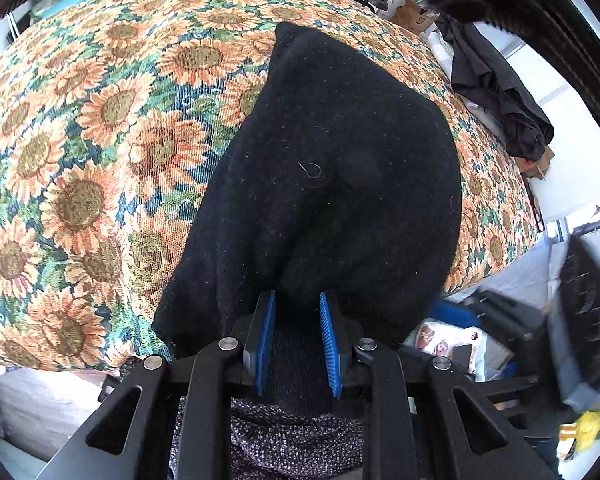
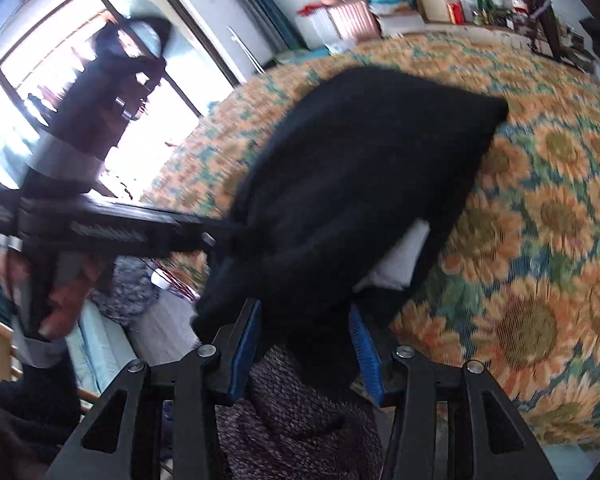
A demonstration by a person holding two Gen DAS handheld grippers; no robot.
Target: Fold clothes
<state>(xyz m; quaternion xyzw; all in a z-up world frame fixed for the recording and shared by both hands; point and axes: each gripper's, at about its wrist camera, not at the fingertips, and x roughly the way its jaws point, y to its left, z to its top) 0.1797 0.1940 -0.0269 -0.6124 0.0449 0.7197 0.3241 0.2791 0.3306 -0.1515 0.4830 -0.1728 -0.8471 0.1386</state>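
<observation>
On top of the sunflower-print woven bedspread [image 1: 100, 128] lies a fuzzy black knit garment [image 1: 332, 160], its near edge pinched in the left gripper [image 1: 298, 300] between ribbed blue pads, while the right gripper [image 2: 304, 316] has let go, jaws spread around the bunched hem.

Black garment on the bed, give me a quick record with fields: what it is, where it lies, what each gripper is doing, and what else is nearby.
item: black garment, thick knit, bunched
surface: sunflower bedspread
placement: far end on the bedspread, near edge lifted at the grippers
left gripper: shut on the garment's near edge
right gripper: jaws apart, garment edge between them, pads not clearly pressing
nearby: dark clothes pile at the bed's right edge
image quality: right wrist view blurred
</observation>
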